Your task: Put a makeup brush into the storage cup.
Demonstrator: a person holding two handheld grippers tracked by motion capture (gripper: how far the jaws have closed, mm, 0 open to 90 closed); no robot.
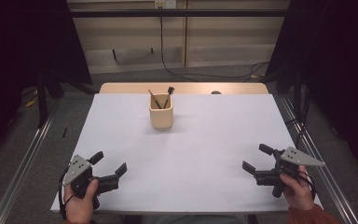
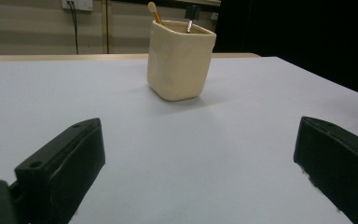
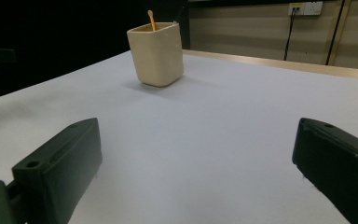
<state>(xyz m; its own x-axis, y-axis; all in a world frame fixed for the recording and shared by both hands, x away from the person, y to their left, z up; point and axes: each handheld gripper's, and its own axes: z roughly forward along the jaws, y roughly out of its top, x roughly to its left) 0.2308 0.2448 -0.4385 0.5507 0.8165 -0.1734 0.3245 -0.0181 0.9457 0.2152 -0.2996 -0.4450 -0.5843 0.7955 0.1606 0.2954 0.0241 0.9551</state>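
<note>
A cream square cup [image 1: 161, 112] stands upright at the far middle of the white table sheet [image 1: 186, 154]. Two thin sticks lean inside it, a tan-tipped one [image 1: 154, 99] and a black-tipped one [image 1: 168, 95]. My left gripper [image 1: 108, 164] rests near the front left corner, held by a hand, jaws wide apart and empty. My right gripper [image 1: 257, 158] rests near the front right edge, also open and empty. In the left gripper view the cup [image 2: 180, 60] stands well ahead between the jaws. In the right gripper view the cup [image 3: 156, 54] stands far off to the upper left.
The sheet lies on a wooden table whose far edge [image 1: 184, 87] shows beyond it. Metal rails [image 1: 25, 158] run along both sides on the floor. Cables [image 1: 177, 70] trail across the floor behind the table.
</note>
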